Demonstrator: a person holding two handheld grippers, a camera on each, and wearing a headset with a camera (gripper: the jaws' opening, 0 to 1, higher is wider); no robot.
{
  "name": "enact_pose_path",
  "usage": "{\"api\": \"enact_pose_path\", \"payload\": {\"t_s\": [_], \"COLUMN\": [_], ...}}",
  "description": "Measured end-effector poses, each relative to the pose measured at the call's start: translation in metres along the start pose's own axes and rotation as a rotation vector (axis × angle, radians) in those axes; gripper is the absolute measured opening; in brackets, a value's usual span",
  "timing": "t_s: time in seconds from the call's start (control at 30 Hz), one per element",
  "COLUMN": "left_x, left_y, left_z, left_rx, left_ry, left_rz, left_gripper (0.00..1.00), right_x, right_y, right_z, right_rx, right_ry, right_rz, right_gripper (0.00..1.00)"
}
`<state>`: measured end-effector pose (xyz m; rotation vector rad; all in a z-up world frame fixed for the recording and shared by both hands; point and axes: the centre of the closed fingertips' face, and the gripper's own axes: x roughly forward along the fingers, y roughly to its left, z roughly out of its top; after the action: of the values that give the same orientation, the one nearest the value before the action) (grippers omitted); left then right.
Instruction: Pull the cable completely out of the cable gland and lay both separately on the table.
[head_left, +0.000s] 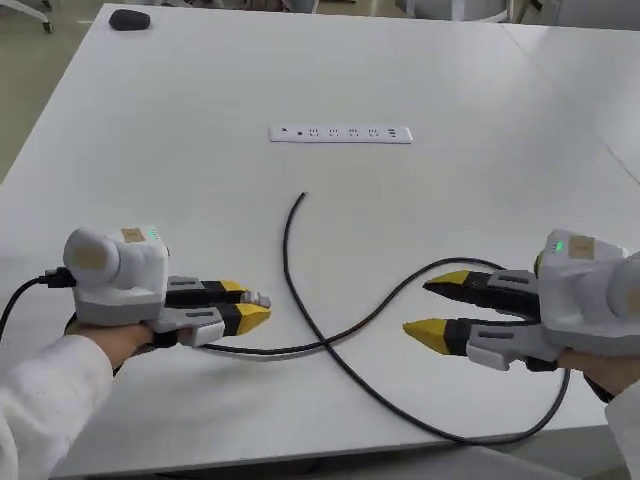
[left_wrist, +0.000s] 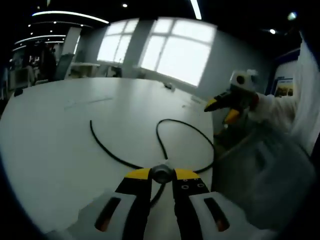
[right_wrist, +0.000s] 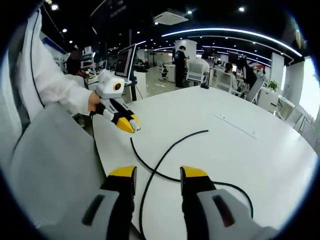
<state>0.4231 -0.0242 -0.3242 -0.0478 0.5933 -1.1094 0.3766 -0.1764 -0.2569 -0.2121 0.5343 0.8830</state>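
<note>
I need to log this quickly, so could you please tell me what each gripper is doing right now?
Left gripper: shut on the gland.
Right gripper: open, holding nothing.

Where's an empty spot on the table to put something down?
The table is bare between the mouse and the power strip, and right of the strip too. It is crowded near you: the cable loops between the left tongs, shut on the gland, and the open right tongs.

Cable gland (head_left: 258, 299) mostly hidden in jaws of left gripper (head_left: 255, 302), cable (head_left: 286, 255) partly behind right gripper (head_left: 418, 307), dark object (head_left: 130, 19) at bench's far-left corner unidentifiable
</note>
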Motion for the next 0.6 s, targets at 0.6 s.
{"api": "enact_pose_path", "payload": {"t_s": [0.6], "left_x": [0.040], "left_y": [0.046], "left_z": [-0.051], "left_rx": [0.055], "left_ry": [0.168], "left_rz": [0.127], "left_gripper": [0.17], "right_x": [-0.020], "right_y": [-0.013], "right_z": [-0.018], "right_rx": [0.158], "right_ry": [-0.033], "right_rz": [-0.168], "right_gripper": [0.35]}}
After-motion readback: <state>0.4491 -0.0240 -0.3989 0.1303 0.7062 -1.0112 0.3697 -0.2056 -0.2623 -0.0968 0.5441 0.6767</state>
